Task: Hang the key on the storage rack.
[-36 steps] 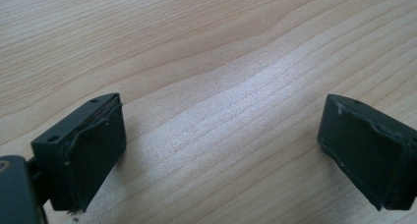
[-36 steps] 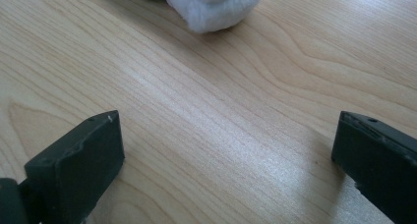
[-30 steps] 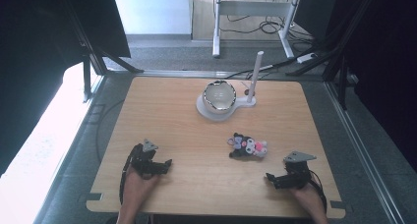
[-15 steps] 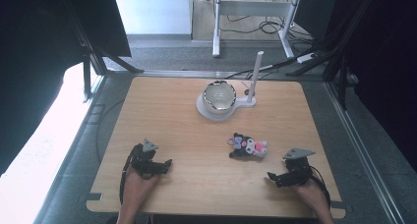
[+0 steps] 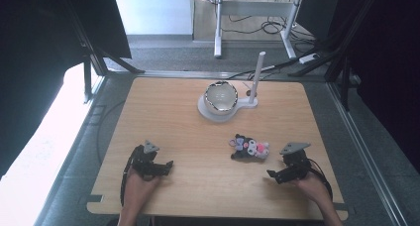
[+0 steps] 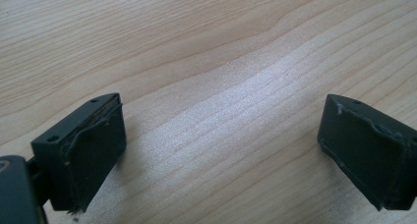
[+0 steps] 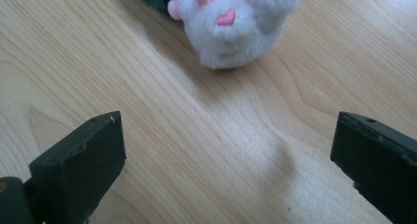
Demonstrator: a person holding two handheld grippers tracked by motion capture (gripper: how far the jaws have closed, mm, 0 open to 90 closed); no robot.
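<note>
1. Setting: a wooden table [image 5: 163,112], with a person's two hands entering from its near edge, each holding a two-jaw gripper

2. Right gripper [image 5: 275,175]: jaws spread wide and empty; it rests low over the near right part of the table and points toward the plush toy [image 5: 249,148], which lies just ahead of it and apart from it

3. Right gripper view: the toy's pale grey end with a pink heart patch [image 7: 238,25] lies beyond the jaw tips, not between them; bare wood fills the gap

4. Left gripper [image 5: 166,167]: jaws likewise wide apart and holding nothing, over bare wood at the near left, well apart from the toy

5. Farther off: a metal bowl [image 5: 221,97] on a white base [image 5: 208,112] with an upright white post [image 5: 256,77], near the far middle of the table

6. Step in hand (judged): the approach to the toy, before any grasp

7. Next move (judged): the right gripper needs to advance until the soft body sits between its jaws, then close gently; being plush, the toy should compress and may slide if nudged
</note>
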